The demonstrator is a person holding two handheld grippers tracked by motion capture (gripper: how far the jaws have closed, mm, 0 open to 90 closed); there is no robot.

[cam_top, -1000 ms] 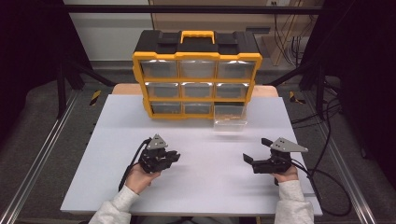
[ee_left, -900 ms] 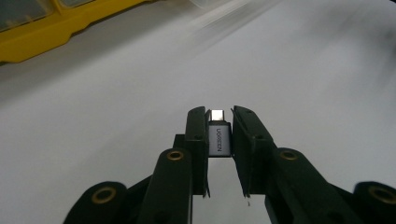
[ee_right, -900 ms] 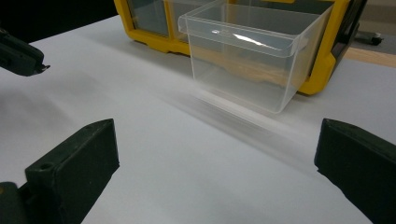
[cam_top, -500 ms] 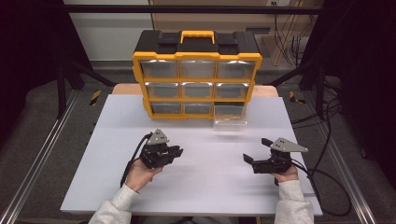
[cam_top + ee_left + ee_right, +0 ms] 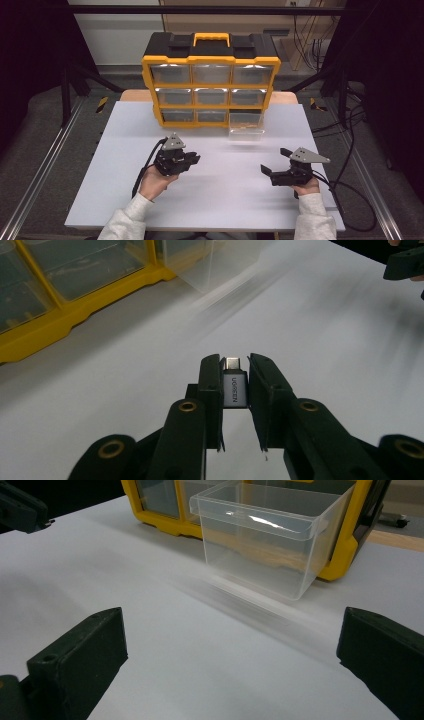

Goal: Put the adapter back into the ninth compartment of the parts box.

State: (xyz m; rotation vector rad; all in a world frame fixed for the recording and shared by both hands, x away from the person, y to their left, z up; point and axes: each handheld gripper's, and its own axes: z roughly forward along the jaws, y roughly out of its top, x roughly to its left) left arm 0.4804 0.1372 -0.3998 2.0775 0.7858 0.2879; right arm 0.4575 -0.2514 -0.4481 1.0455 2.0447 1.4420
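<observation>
Jaws of our left gripper (image 5: pixel 235 377) pinch a small USB adapter (image 5: pixel 235 387) mid-frame, ready for the pulled-out clear drawer (image 5: pixel 265 540) upper centre, while our right gripper (image 5: pixel 230 655) stands spread.

High view: fixed cam above the desk's (image 5: pixel 125 150) near edge, facing fwd and down at the yellow drawer cabinet (image 5: pixel 210 82). Left gripper view sits low, close, cabinet (image 5: pixel 60 315) upper left. Right gripper view, equally low, faces cabinet (image 5: pixel 345 545) and clear bin (image 5: pixel 265 540); all three share it.
</observation>
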